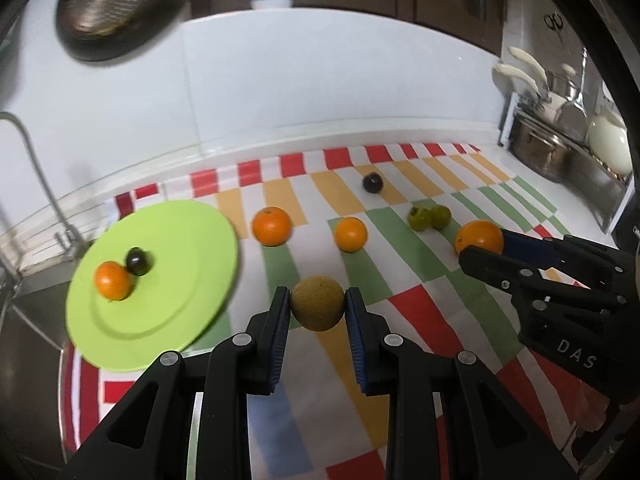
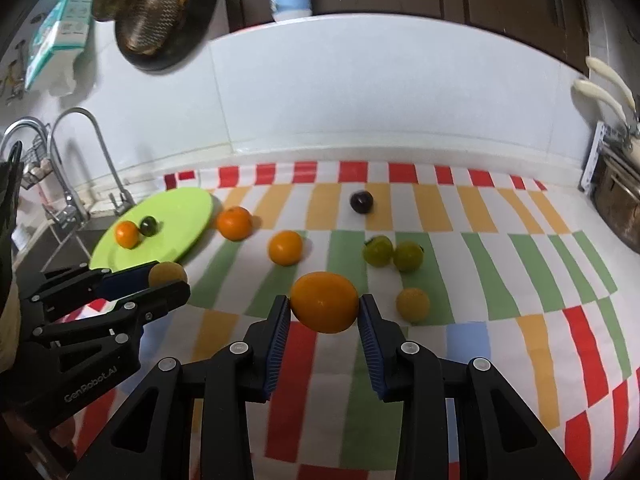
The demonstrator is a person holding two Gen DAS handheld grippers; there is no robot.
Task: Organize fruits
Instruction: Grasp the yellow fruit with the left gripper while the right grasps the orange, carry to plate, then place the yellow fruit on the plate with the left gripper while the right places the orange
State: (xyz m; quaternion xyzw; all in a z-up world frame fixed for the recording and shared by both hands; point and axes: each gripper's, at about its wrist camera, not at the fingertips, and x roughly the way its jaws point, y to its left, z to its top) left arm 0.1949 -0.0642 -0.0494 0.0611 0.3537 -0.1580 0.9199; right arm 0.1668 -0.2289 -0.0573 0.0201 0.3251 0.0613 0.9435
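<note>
We held a round, tan, speckled fruit [image 1: 317, 303] in the left gripper [image 1: 317, 312], its ribbed blue pads [image 1: 282, 328] pressed against both sides. The right gripper [image 2: 325, 312] clamped a smooth, glossy orange [image 2: 324, 307] in the same way, jaws closed to the width of the fruit. Both tools were matte black plastic with silver pivot pins.

The remaining fruit lay on the cloth [image 2: 520, 264]. Two oranges [image 2: 235, 223] [image 2: 285, 247] with dimpled skin sat near the plate [image 2: 184, 216], apart from each other. Two green fruits [image 2: 377, 251] [image 2: 408, 255] sat just beside each other, possibly touching. A dark round fruit [image 2: 362, 202] lay alone farther back, and a yellow, dull-skinned fruit [image 2: 413, 304] lay just right of the right gripper. The flat, round, lime-green plate carried a small orange [image 1: 113, 280] and a dark fruit [image 1: 138, 261], touching.

The cloth was white with red, orange, green and blue rectangles, and it covered a counter. Behind it rose a white tiled wall [image 2: 360, 100]. A curved metal tap [image 2: 80, 152] stood at the left over a sink. A dark round pan with a brassy ribbed insert [image 2: 156, 16] hung on the wall. At the right, cream-handled utensils [image 1: 524, 68] and steel pots [image 1: 540, 144] filled a rack.
</note>
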